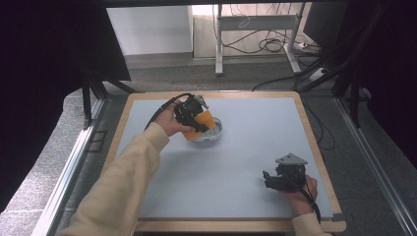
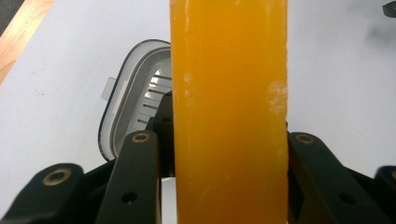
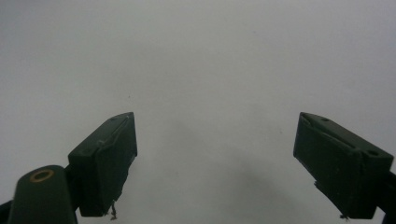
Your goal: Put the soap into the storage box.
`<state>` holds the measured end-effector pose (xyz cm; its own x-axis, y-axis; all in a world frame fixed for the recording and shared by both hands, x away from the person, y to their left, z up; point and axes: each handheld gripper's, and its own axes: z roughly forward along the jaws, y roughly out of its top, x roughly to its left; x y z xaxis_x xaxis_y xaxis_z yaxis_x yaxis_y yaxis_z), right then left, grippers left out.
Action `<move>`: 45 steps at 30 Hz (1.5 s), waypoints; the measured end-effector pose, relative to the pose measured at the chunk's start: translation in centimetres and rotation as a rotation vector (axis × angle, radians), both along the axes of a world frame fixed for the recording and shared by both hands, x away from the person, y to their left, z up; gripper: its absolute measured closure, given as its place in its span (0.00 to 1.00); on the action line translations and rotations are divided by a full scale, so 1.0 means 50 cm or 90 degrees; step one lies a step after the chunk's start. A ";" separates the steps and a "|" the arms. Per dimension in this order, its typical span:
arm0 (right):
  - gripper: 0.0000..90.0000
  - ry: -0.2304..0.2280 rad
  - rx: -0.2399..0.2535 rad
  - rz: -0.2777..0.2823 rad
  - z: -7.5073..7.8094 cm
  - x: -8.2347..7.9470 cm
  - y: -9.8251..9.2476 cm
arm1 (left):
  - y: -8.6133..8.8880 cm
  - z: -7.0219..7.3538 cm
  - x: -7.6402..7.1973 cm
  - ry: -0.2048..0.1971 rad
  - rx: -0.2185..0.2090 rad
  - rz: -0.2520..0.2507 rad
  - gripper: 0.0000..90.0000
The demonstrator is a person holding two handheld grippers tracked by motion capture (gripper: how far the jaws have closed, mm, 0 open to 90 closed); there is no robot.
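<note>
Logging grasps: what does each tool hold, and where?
Left tool clamps the orange soap bar across its flat faces, above the soap dish. Right tool: open, empty.

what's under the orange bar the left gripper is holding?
A white, grey-rimmed dish with a slotted floor sits on the table below the orange bar, which the left gripper clamps. The bar covers most of the dish, so its contents cannot be seen.

The orange bar point(image 2: 229, 112) runs past the frame's top and bottom, hiding much of the grey dish point(image 2: 135, 93) behind.
</note>
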<state>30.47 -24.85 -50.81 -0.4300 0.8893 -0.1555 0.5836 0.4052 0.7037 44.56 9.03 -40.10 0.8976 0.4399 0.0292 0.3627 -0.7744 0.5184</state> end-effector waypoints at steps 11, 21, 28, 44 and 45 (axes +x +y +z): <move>0.15 0.002 0.000 -0.002 -0.001 0.002 -0.003 | -0.011 -0.026 0.036 0.003 0.025 -0.031 0.69; 0.16 0.009 0.000 -0.001 -0.004 0.005 -0.004 | -0.025 -0.038 0.060 -0.001 0.031 -0.036 0.69; 0.17 -0.006 0.001 -0.003 -0.001 0.003 -0.004 | -0.039 -0.054 0.081 0.003 0.054 -0.056 0.69; 0.17 -0.020 0.001 -0.005 0.004 0.002 -0.008 | -0.058 -0.092 0.109 0.015 0.091 -0.084 0.69; 0.17 -0.020 0.001 -0.005 0.003 0.002 -0.008 | -0.058 -0.094 0.110 0.018 0.088 -0.081 0.69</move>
<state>30.55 -25.23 -50.65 -0.4176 0.8930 -0.1679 0.5645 0.3997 0.7222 50.07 6.11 -44.80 0.9470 0.3164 0.0558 0.2700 -0.8779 0.3954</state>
